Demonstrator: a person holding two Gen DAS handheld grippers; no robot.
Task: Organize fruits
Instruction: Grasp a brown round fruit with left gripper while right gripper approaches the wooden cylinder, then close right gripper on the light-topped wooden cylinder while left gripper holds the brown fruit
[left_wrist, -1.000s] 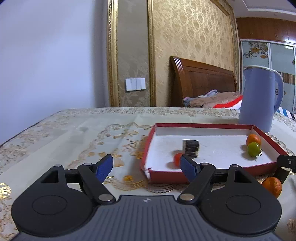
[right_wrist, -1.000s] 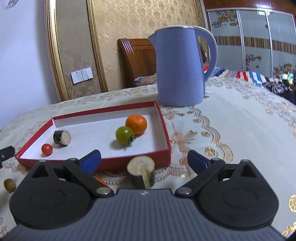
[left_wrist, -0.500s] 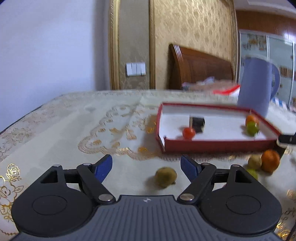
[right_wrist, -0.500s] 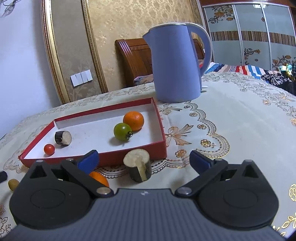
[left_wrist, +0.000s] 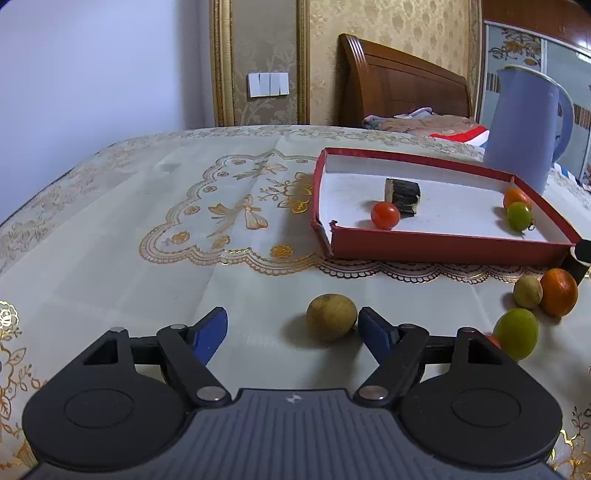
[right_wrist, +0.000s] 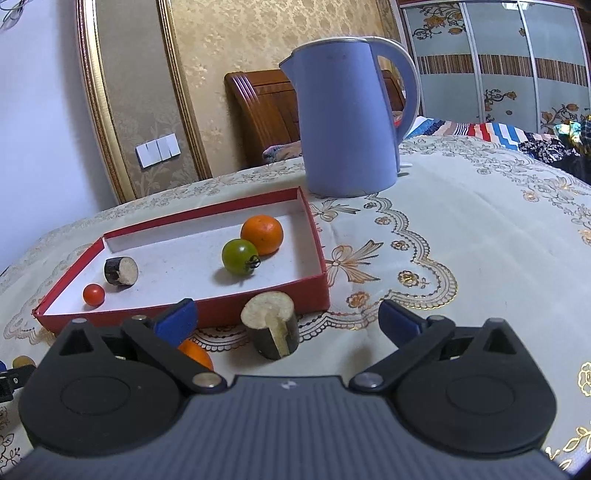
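Observation:
My left gripper (left_wrist: 291, 323) hovers low over the tablecloth, its jaws closing around a tan round fruit (left_wrist: 331, 316). The fruit lies by the right fingertip and the left pad stands clear of it. Behind is the red tray (left_wrist: 443, 248), which holds a red cherry tomato (left_wrist: 385, 215), a dark cut stem piece (left_wrist: 402, 192), an orange (left_wrist: 516, 196) and a green tomato (left_wrist: 518, 216). My right gripper (right_wrist: 288, 316) is open, with an upright cut stem piece (right_wrist: 274, 325) standing untouched between its fingers in front of the tray (right_wrist: 258, 306).
On the cloth right of my left gripper lie a small tan fruit (left_wrist: 527, 292), an orange (left_wrist: 558, 297) and a green fruit (left_wrist: 516, 333). A blue kettle (right_wrist: 351, 118) stands behind the tray's far right corner. The table edge curves away at left.
The left gripper tipped down and sank, bringing the tan fruit between its jaws, which have narrowed. The right gripper stayed put.

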